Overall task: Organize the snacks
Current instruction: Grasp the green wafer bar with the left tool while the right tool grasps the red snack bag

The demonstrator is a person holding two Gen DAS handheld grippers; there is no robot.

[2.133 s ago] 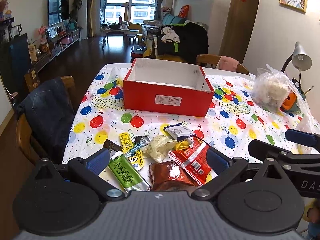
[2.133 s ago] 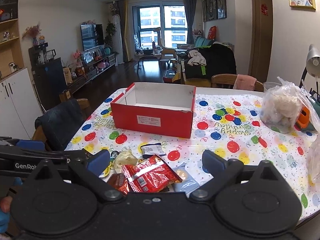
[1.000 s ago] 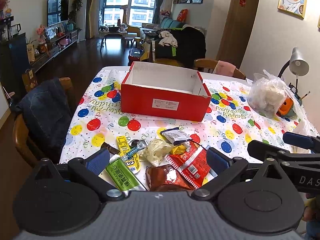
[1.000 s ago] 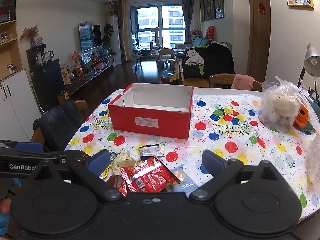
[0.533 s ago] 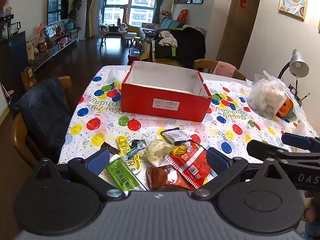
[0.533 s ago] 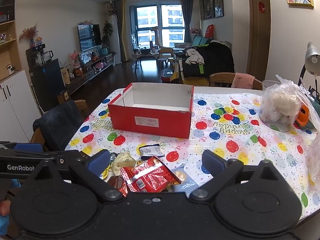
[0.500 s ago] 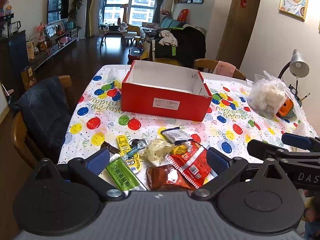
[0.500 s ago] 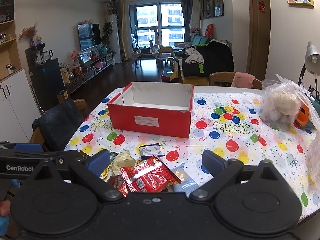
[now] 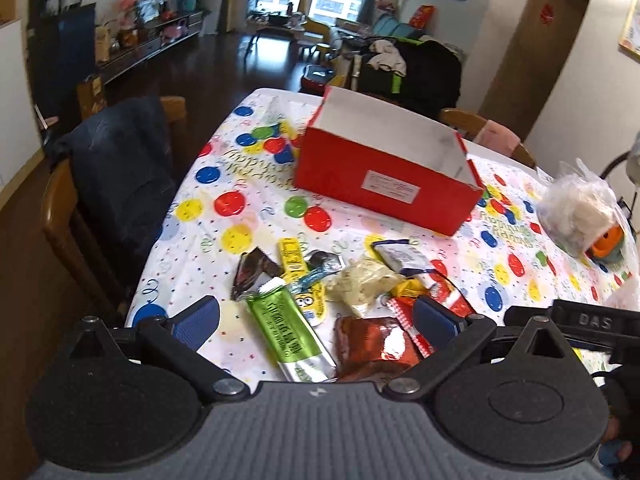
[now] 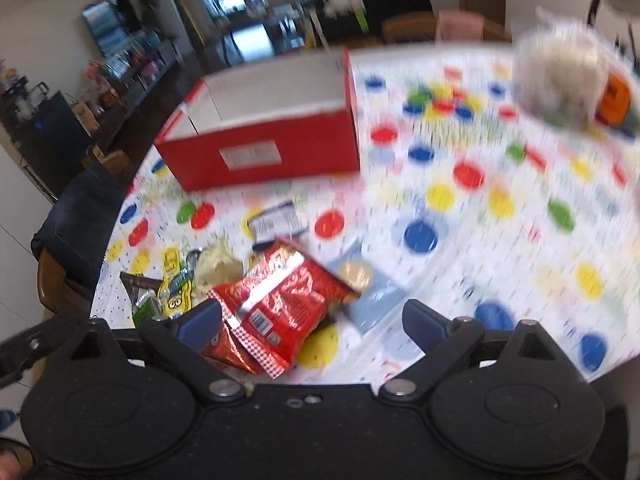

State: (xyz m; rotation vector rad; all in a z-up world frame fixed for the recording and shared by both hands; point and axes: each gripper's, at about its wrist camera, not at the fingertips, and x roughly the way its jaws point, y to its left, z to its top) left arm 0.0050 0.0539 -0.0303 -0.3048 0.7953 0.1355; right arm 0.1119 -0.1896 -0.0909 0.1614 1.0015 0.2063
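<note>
An empty red box [image 9: 384,184] with a white inside stands mid-table, also in the blurred right wrist view as the red box [image 10: 272,148]. Several snack packets lie near the front edge: a green bar [image 9: 288,332], a yellow Minions pouch [image 9: 306,300], a dark wrapper [image 9: 250,272], a pale bag [image 9: 362,286], a brown-red pack [image 9: 376,346]. The big red bag [image 10: 286,300] and a grey-blue packet [image 10: 370,292] show in the right wrist view. My left gripper [image 9: 316,322] hangs open over the green bar. My right gripper [image 10: 310,326] is open above the red bag.
A balloon-print tablecloth [image 9: 224,204] covers the table. A clear plastic bag [image 9: 576,208] with an orange item sits at the right. A chair with a dark jacket [image 9: 116,172] stands at the left edge. A second chair [image 9: 488,140] is behind the box.
Both grippers have tilted down and moved closer to the snack pile; the right wrist view is now motion-blurred. Both stay open and the snacks have not moved.
</note>
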